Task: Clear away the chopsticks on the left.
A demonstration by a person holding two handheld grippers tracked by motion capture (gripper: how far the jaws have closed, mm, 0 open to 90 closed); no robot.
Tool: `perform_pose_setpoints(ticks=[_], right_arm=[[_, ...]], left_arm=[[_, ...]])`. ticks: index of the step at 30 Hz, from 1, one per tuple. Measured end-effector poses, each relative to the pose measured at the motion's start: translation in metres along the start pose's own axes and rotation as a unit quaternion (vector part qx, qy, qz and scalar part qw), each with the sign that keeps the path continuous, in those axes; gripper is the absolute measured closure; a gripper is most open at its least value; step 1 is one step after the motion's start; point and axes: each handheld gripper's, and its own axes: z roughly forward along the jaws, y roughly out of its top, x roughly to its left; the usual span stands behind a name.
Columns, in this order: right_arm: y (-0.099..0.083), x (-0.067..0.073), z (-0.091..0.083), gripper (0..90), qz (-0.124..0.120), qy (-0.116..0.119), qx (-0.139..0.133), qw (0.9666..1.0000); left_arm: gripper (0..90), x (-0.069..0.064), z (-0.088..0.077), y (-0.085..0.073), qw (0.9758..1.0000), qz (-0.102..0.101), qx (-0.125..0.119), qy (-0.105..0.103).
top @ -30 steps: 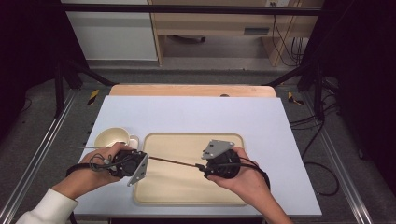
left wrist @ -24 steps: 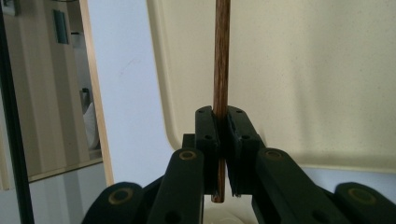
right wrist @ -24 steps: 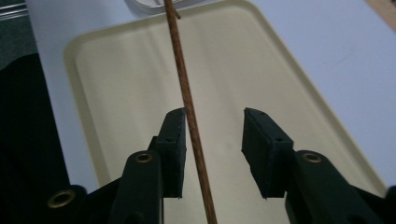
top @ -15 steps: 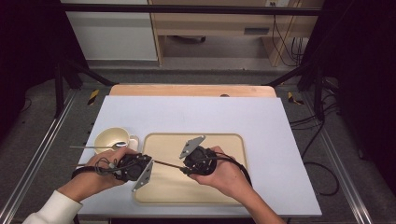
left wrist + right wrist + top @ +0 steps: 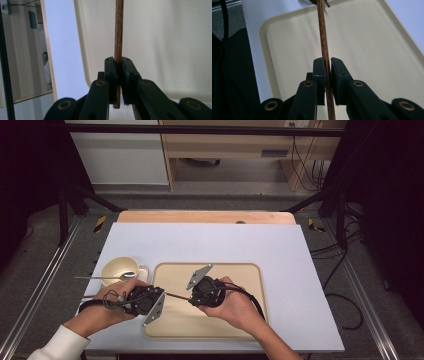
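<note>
Hands (image 5: 107, 307) level, jaws facing, both clamped on one brown stick (image 5: 176, 295) above tray (image 5: 250, 270).

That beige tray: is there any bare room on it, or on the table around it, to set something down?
The tray is bare at its right end and far edge. The table is bare behind and right of it. It is crowded at the left, round the cup, the spoon and both grippers.

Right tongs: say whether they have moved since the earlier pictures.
Yes. In the high view the right tongs slid left across the tray toward the left tongs, their jaws closing on the wooden stick.
</note>
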Motion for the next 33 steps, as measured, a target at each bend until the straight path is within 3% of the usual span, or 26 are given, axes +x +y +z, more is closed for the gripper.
perform_pose_setpoints(ticks=[7, 14, 16, 18, 22, 24, 27, 28, 31, 32, 33], right_arm=[[0.0, 0.002, 0.004, 83.7, -0.003, 0.004, 0.013, 0.9999], [0.0, 0.004, 0.007, 85.1, -0.006, 0.009, 0.018, 0.9998], [-0.001, 0.004, 0.008, 85.1, -0.003, 0.007, 0.019, 0.9998], [-0.003, 0.002, 0.008, 85.1, 0.004, 0.003, 0.021, 0.9998], [-0.01, -0.003, 0.012, 85.1, 0.027, -0.009, 0.025, 0.9993], [-0.013, -0.005, 0.015, 85.1, 0.038, -0.02, 0.027, 0.9987], [-0.014, -0.007, 0.019, 85.0, 0.056, -0.035, 0.029, 0.9974], [-0.014, -0.008, 0.02, 85.0, 0.059, -0.036, 0.03, 0.9971], [-0.012, -0.011, 0.028, 85.0, 0.072, -0.047, 0.03, 0.9959], [-0.011, -0.012, 0.029, 85.0, 0.076, -0.05, 0.031, 0.9954], [-0.01, -0.012, 0.031, 85.0, 0.081, -0.053, 0.032, 0.9948]], left_arm=[[83.6, -0.002, 0.0, -0.001, 1.0, -0.002, -0.002, 0.0], [81.7, -0.001, 0.0, -0.003, 0.9998, -0.018, -0.011, 0.002], [75.3, 0.0, 0.001, -0.005, 0.9991, -0.038, -0.016, 0.009], [59.9, 0.002, 0.0, -0.006, 0.9975, -0.065, -0.012, 0.022], [42.9, 0.006, -0.004, -0.014, 0.99, -0.134, -0.019, 0.04], [37.0, 0.006, -0.006, -0.021, 0.9816, -0.18, -0.033, 0.054], [28.5, 0.005, -0.009, -0.031, 0.963, -0.254, -0.049, 0.076], [26.5, 0.005, -0.012, -0.035, 0.9526, -0.288, -0.054, 0.083], [21.4, 0.002, -0.019, -0.04, 0.9307, -0.343, -0.072, 0.103], [20.6, 0.001, -0.022, -0.042, 0.9222, -0.363, -0.081, 0.105], [20.2, 0.0, -0.023, -0.043, 0.9156, -0.378, -0.088, 0.107]])
